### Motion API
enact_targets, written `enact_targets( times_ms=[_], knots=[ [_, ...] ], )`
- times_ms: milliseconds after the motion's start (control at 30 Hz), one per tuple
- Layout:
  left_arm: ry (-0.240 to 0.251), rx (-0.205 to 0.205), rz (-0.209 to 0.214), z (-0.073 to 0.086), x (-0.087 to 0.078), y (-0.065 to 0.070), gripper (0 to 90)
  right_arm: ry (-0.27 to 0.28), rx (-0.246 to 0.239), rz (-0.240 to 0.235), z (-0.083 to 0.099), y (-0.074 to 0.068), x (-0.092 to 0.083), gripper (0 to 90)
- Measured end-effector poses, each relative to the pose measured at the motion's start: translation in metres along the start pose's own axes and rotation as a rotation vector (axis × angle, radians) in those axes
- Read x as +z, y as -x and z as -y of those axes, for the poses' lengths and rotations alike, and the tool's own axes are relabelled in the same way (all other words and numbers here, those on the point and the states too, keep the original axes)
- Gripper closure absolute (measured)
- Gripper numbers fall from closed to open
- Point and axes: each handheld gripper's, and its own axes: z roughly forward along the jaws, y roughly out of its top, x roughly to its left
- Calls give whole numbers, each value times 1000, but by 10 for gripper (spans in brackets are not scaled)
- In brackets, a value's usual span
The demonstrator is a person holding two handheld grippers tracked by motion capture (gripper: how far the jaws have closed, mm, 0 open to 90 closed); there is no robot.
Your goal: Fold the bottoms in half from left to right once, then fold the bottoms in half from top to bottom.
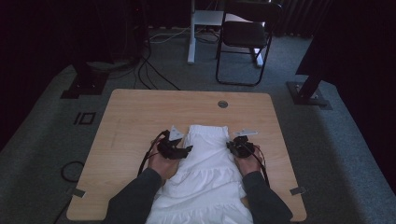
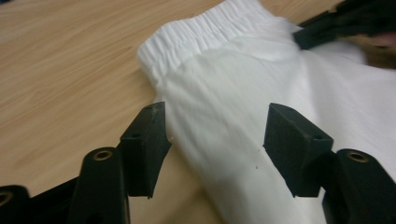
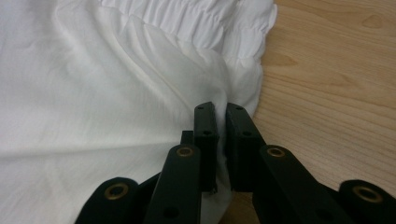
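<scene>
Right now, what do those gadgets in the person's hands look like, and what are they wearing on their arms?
Each hand carries a black gripper: left gripper, right gripper. Each has two blocky black jaws on flat links pinned with brass-coloured rivets, a grey three-cornered plate on top, and a thin dark cable trailing back. The person's sleeves are dark grey.

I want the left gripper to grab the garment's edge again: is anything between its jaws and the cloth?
Nothing visible. The left gripper stands open right over the white garment, its side edge between the jaws. The right gripper is shut on the opposite edge, clear of the left.
</scene>
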Motion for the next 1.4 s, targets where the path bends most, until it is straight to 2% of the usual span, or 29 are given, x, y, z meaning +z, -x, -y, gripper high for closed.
enact_targets(
  times_ms=[100, 133, 200, 267, 333, 433, 833, 867, 967, 1067, 1133, 1200, 1233, 1300, 1367, 1400],
  knots=[
    [-27, -47, -11, -2, 22, -3, 370, 1, -1, -3, 0, 0, 0, 835],
    [-33, -68, -27, 0, 28, -4, 364, 2, -2, -3, 0, 0, 0, 835],
    [-52, -77, -48, 3, 36, -5, 343, 5, -2, -4, 1, 1, 0, 834],
    [-72, -62, -70, 6, 41, -7, 328, 6, -3, -5, 1, 1, 0, 835],
    [-82, -76, -70, 9, 45, -10, 310, 6, -3, -5, 1, 1, 0, 834],
    [-77, -101, -53, 10, 47, -13, 286, 6, -1, -4, 1, 1, 0, 835],
    [-72, -87, -44, 10, 48, -11, 288, -2, 14, -22, 0, 3, 0, 811],
    [-72, -87, -44, 10, 48, -11, 313, -6, 14, -27, -1, 3, 0, 788],
    [-70, -76, -10, 9, 46, -8, 442, -24, -3, -64, -4, 3, 0, 682],
    [-70, -78, -1, 9, 46, -7, 504, 8, 10, -64, -7, 7, -3, 539],
    [-72, -83, -3, 8, 46, -6, 521, 20, 19, -44, -10, 8, -4, 413],
    [-71, -87, -6, 8, 47, -5, 536, 2, 18, -42, -15, 9, 0, 325],
    [-71, -88, -8, 8, 47, -5, 539, -21, 22, -48, -17, 9, 5, 295],
    [-73, -89, -11, 8, 47, -4, 539, -34, 21, -57, -20, 9, 10, 276],
    [-74, -88, -12, 7, 47, -4, 543, -46, 22, -29, -22, 9, 17, 221],
    [-74, -89, -11, 7, 47, -4, 547, -49, 26, -41, -22, 9, 18, 213]
  ],
)
